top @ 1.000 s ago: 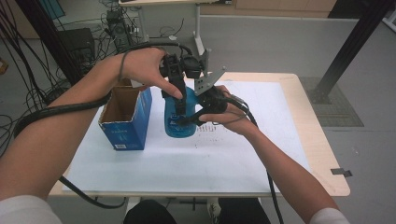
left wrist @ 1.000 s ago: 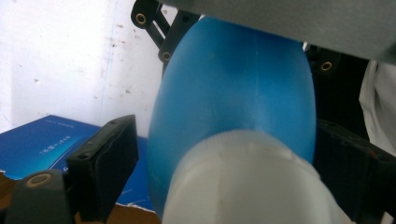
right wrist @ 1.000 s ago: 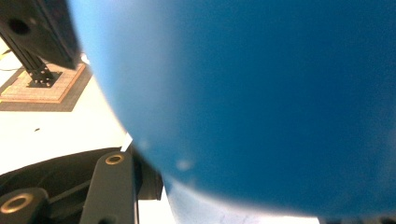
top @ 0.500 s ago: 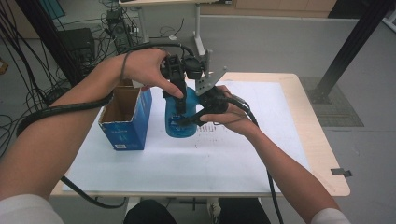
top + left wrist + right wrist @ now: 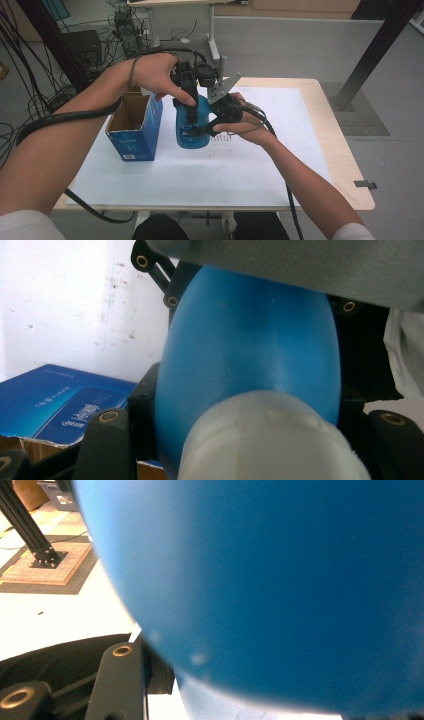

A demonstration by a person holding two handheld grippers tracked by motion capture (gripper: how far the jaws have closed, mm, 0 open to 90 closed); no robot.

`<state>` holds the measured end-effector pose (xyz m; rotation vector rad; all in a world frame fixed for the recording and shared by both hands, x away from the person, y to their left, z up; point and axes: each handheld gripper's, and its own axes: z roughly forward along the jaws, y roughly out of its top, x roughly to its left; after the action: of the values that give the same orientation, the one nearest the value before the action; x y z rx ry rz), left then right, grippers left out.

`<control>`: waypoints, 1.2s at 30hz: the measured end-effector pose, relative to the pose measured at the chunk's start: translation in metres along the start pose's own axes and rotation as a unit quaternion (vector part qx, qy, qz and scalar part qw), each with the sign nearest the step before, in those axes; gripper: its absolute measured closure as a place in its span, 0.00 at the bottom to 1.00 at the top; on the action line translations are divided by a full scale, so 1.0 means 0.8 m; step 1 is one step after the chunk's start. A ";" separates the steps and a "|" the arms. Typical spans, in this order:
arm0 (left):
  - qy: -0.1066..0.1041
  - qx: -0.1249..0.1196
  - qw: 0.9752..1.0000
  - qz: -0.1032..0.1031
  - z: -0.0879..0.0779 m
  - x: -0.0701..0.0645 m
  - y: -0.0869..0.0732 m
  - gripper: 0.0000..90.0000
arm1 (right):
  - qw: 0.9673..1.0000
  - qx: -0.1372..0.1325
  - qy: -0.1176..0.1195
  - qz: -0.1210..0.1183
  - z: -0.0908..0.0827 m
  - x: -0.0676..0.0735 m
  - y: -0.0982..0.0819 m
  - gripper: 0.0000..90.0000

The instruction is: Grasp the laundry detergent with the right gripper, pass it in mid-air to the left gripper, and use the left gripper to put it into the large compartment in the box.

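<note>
A blue plastic bottle (image 5: 192,135) with a white cap (image 5: 270,440) stands upright on the white table (image 5: 250,170). My left gripper (image 5: 191,104) comes down on it from above, shut on the bottle's top, with the cap between its black jaws in the left gripper view. My right gripper (image 5: 204,130) reaches in from the right and is shut on the bottle's body. In the right gripper view the blue bottle wall (image 5: 280,580) presses close, with one black finger (image 5: 120,680) showing below it.
An open blue cardboard box (image 5: 132,127) stands just left of the bottle, its top flaps up. Cables trail from both grippers across the table's left and front. Black frame posts and tangled cables stand on the floor beyond the table.
The left gripper's jaws look drawn in tighter round the bottle's top than a second ago. Both hands and the bottle stay where they were.
</note>
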<state>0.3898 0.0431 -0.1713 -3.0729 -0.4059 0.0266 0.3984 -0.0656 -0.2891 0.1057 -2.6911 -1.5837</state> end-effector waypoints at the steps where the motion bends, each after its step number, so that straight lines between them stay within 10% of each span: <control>1: 0.000 0.000 1.000 0.001 0.000 0.000 0.000 0.41 | 1.000 0.000 0.001 0.000 0.000 0.000 0.000 0.49; 36: -0.005 0.008 1.000 -0.010 0.006 0.002 0.001 0.42 | 1.000 -0.002 0.015 -0.005 0.007 -0.003 -0.004 0.48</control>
<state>0.3911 0.0429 -0.1760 -3.0536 -0.4362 0.0428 0.4011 -0.0625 -0.2946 0.1425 -2.6688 -1.5775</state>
